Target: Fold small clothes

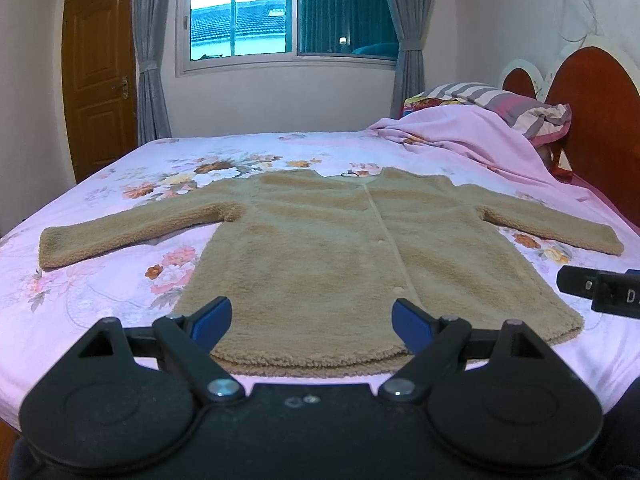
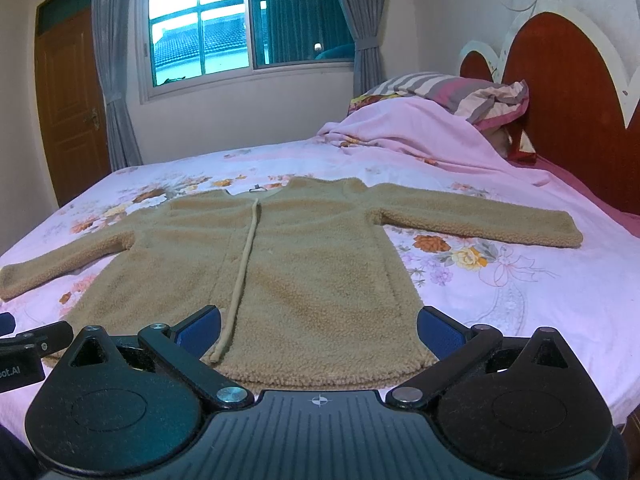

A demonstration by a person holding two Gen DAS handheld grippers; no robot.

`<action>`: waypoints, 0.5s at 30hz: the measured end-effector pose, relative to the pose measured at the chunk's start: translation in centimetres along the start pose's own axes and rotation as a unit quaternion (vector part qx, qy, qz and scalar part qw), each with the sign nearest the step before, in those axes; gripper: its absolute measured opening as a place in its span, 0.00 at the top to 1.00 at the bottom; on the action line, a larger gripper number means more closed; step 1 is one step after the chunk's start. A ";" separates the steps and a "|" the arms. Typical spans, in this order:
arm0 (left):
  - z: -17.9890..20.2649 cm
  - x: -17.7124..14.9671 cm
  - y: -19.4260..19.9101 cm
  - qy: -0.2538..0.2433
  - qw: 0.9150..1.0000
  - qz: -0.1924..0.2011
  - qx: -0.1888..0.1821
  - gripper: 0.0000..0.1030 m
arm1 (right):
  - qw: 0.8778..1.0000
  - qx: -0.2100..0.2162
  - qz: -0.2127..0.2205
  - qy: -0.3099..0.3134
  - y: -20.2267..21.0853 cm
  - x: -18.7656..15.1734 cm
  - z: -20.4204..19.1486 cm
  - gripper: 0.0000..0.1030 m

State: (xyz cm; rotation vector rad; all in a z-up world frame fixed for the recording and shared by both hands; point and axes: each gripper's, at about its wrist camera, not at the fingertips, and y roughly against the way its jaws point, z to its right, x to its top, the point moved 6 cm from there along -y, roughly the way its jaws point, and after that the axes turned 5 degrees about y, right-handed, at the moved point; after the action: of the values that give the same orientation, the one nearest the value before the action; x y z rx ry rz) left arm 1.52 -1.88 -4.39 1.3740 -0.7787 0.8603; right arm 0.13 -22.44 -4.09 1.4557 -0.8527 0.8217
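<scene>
A small tan fleece jacket (image 1: pixel 320 248) lies flat on the bed, front up, both sleeves spread out to the sides, hem toward me. It also shows in the right wrist view (image 2: pixel 296 256). My left gripper (image 1: pixel 311 316) is open and empty, just above the hem near the bed's front edge. My right gripper (image 2: pixel 319 326) is open and empty, over the hem's right half. Part of the right gripper shows at the right edge of the left wrist view (image 1: pixel 600 288). Part of the left gripper shows at the left edge of the right wrist view (image 2: pixel 24 344).
The bed has a pink floral sheet (image 1: pixel 120 280). A bunched pink blanket (image 1: pixel 472 136) and striped pillow (image 1: pixel 516 108) lie at the head, by the red headboard (image 1: pixel 596 120). A window (image 1: pixel 280 12), curtains and a wooden door (image 1: pixel 100 76) are behind.
</scene>
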 end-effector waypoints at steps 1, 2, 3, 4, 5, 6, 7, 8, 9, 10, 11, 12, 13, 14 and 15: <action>0.0 0.0 0.0 0.000 1.000 0.000 0.000 0.14 | 1.000 0.000 0.000 0.000 0.0 0.0 0.0 0.00; 0.0 0.0 0.0 0.000 1.000 0.000 0.001 0.14 | 1.000 0.000 0.000 0.000 0.1 0.1 0.0 0.00; 0.0 0.0 0.0 -0.001 1.000 0.001 0.000 0.14 | 1.000 0.001 0.000 0.000 0.1 0.1 0.0 0.00; 0.1 0.0 0.0 -0.001 1.000 0.000 -0.001 0.14 | 1.000 0.001 0.001 -0.001 0.2 0.2 0.0 0.00; 0.1 0.0 0.0 -0.001 1.000 0.000 0.000 0.14 | 1.000 0.001 0.000 0.000 0.2 0.2 0.0 0.00; 0.2 0.0 0.1 -0.002 1.000 0.000 -0.002 0.15 | 1.000 0.001 0.000 0.001 0.1 0.1 0.0 0.00; 0.2 -0.1 0.1 -0.003 1.000 0.000 -0.003 0.14 | 1.000 0.000 0.001 0.001 0.2 0.1 0.0 0.00; 0.2 0.0 0.1 -0.004 1.000 0.000 -0.003 0.14 | 1.000 0.001 0.001 0.000 0.2 0.2 0.0 0.00; 0.3 -0.1 0.1 -0.005 1.000 0.000 -0.004 0.14 | 1.000 0.001 0.001 0.000 0.2 0.2 0.0 0.00; 0.3 -0.1 0.1 -0.006 1.000 0.000 -0.004 0.14 | 1.000 0.000 0.001 0.000 0.1 0.1 0.0 0.00; 0.4 -0.1 0.1 -0.006 1.000 0.001 -0.005 0.14 | 1.000 0.000 0.001 0.001 0.1 0.1 0.0 0.00; 0.3 -0.1 0.1 -0.006 1.000 0.000 -0.005 0.14 | 1.000 0.000 -0.001 0.001 0.1 0.1 0.0 0.00; 0.3 -0.1 0.1 -0.005 1.000 0.000 -0.004 0.14 | 1.000 0.000 -0.002 0.001 0.1 0.1 0.0 0.00; 0.3 -0.1 0.1 -0.006 1.000 0.000 -0.005 0.14 | 1.000 0.000 -0.001 0.000 0.2 0.1 0.0 0.00; 0.3 -0.1 0.1 -0.006 1.000 0.001 -0.004 0.14 | 1.000 0.001 -0.001 -0.001 0.2 0.2 0.0 0.00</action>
State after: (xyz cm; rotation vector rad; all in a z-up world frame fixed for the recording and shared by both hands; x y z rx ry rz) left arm 1.38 -2.20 -4.37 1.3731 -0.7923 0.8497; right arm 0.01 -22.42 -3.83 1.4583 -0.8521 0.8199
